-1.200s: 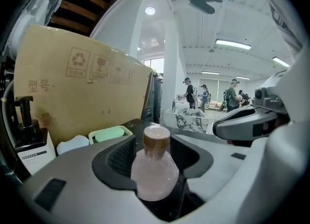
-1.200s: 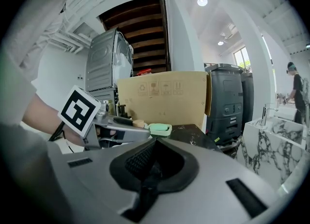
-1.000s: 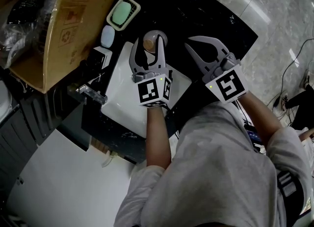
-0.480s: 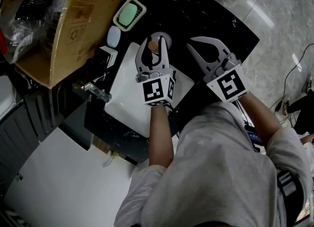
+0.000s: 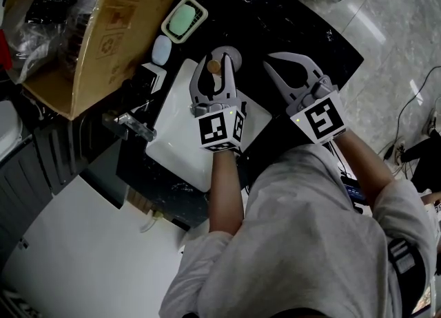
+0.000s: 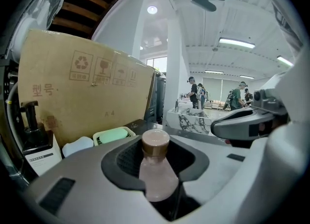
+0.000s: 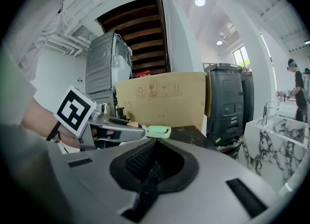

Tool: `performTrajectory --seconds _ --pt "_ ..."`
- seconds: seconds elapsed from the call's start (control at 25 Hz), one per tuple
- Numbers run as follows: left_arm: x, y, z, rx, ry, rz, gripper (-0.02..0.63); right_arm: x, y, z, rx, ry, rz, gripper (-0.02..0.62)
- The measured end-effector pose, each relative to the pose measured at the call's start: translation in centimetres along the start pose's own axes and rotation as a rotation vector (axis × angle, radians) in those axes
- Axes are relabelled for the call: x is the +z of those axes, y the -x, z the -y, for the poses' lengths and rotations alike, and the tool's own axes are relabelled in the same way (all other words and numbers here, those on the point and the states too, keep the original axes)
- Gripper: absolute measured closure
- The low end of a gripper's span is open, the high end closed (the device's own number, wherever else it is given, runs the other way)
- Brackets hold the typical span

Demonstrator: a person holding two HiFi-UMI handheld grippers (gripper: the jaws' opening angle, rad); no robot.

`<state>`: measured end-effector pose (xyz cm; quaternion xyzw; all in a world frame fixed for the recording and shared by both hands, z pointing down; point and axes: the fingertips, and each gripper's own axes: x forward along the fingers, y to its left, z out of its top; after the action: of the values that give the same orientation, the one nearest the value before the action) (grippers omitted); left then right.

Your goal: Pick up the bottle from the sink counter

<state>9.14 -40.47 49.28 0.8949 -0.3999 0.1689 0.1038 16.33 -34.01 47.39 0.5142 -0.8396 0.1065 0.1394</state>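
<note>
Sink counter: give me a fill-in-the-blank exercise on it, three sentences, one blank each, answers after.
The bottle stands between the jaws of the ___ claw.
The right claw is shut on ___.
The dish beside the cardboard box holds a bar coloured ___.
Answers: left; nothing; green.
The left claw has just been closing, and its pads press the bottle.

Glossy pale marble floor [image 5: 393, 20] spreads at right, while strip lights [image 6: 237, 42] glow on a white ceiling [image 6: 213, 24].
</note>
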Motion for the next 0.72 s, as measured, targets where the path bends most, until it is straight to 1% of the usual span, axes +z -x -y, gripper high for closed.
performTrajectory --seconds 0.12,0.36,0.52,0.72 --pt "0.5 0.6 -0.1 0.008 0.007 0.004 0.465 0.0 -0.2 -0.3 0.009 0.005 -0.006 0.586" --pt "1.1 3.2 -0.9 0.056 0.044 0.012 0.466 0.8 -0.6 -2.1 0.043 0.040 0.000 0.586" --pt "0.9 5.5 -1.6 0.080 0.056 0.009 0.465 1.7 -1.0 -4.3 0.075 0.064 0.010 0.586" --pt "0.4 8.9 -3.1 0.126 0.073 0.016 0.466 2.4 -1.5 -8.0 0.125 0.078 0.010 0.586"
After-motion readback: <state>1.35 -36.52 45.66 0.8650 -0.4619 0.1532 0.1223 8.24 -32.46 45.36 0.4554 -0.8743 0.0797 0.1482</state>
